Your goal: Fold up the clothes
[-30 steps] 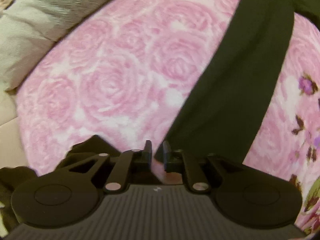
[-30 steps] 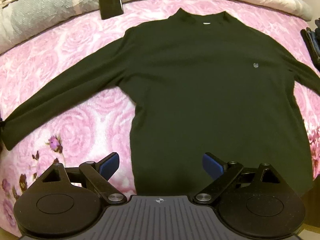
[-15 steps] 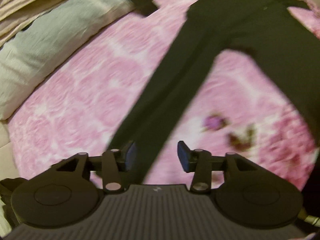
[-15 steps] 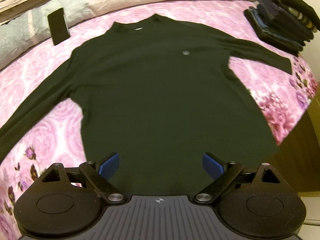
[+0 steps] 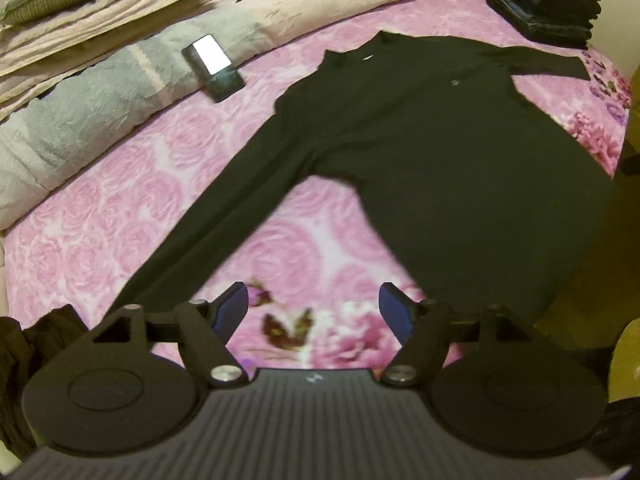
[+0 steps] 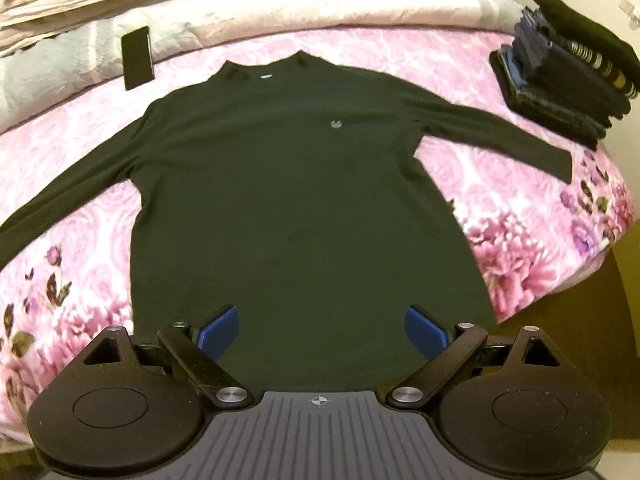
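A black long-sleeved shirt (image 6: 304, 200) lies flat and face up on the pink rose bedspread (image 6: 500, 176), collar toward the pillows, both sleeves spread out. In the left wrist view the same shirt (image 5: 460, 160) fills the right half, its near sleeve (image 5: 224, 216) running down to the lower left. My left gripper (image 5: 313, 310) is open above bare bedspread, between that sleeve and the shirt's body. My right gripper (image 6: 322, 330) is open over the shirt's bottom hem, holding nothing.
A phone (image 5: 213, 67) rests on the grey pillow (image 5: 80, 112) at the back left. A stack of folded dark clothes (image 6: 568, 76) sits at the bed's back right corner. The bed's right edge (image 6: 592, 268) drops to a wooden floor.
My left gripper has let go of the sleeve cuff, opened wide and pulled back and up, so the whole shirt now shows. The right gripper has shifted rightward over the hem.
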Tool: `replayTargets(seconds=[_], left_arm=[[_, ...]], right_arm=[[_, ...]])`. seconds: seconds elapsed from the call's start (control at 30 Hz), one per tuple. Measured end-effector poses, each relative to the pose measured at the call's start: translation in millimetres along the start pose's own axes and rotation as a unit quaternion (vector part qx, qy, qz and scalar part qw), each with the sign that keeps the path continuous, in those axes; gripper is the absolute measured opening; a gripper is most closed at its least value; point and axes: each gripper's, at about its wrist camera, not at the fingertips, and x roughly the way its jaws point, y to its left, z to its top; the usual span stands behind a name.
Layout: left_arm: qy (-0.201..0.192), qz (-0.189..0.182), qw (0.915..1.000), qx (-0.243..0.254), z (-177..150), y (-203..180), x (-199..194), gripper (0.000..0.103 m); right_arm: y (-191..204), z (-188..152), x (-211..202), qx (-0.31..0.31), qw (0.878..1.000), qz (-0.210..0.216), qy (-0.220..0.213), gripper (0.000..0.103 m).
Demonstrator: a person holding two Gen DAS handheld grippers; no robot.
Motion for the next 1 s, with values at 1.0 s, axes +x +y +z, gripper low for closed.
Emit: replayTargets(seconds=[1.0], left_arm=[[-0.037,0.037,0.9976,-0.045,10.3,-11.3,-45.4,0.098]], right_arm=[[-65.7,-41.0,-41.0,0.003,1.000,0.008,-0.024,0.093]])
